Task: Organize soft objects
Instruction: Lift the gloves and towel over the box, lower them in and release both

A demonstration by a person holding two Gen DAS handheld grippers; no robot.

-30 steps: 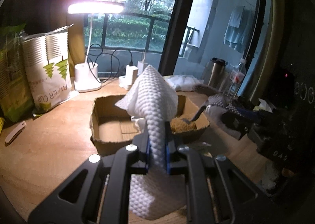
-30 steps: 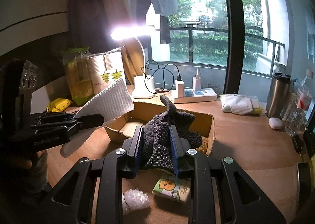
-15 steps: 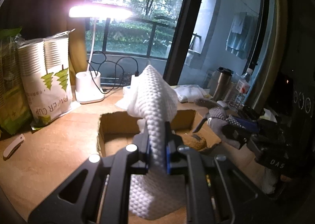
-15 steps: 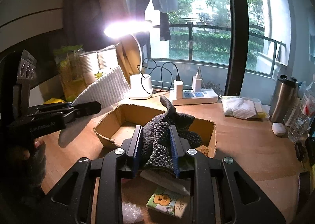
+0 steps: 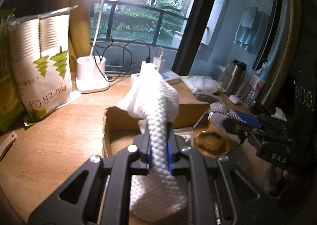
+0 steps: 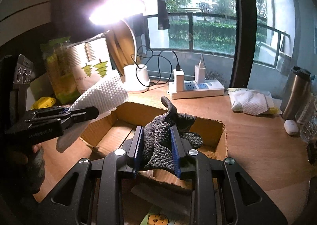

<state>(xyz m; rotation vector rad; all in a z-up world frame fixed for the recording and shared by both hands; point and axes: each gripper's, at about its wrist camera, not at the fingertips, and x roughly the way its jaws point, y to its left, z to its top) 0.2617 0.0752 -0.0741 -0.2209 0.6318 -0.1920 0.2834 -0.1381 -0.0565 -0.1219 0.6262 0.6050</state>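
My left gripper [image 5: 158, 141] is shut on a white embossed cloth [image 5: 156, 102], which stands up over the near edge of an open cardboard box [image 5: 116, 120]. In the right wrist view the same cloth [image 6: 103, 94] hangs at the box's left rim [image 6: 130, 106], with the left gripper [image 6: 83, 113] beside it. My right gripper [image 6: 157, 141] is shut on a dark dotted glove [image 6: 160, 138] held above the box's near side. From the left wrist view the glove [image 5: 218, 110] and right gripper [image 5: 233, 126] show over the box's right end. A brown pad [image 5: 210, 141] lies inside the box.
A lit desk lamp [image 6: 136, 78], a power strip with chargers [image 6: 196, 88], a paper cup pack [image 5: 41, 78], a packet of white cloths [image 6: 251, 102], a steel flask [image 6: 295, 90] and a small white case [image 6: 290, 127] stand around the box on the wooden desk [image 6: 253, 141]. A cartoon-printed packet [image 6: 158, 219] lies at the near edge.
Both grippers have moved forward and a little down towards the box, each keeping its hold. The box now looks larger and closer, and the glove sits over its near wall.
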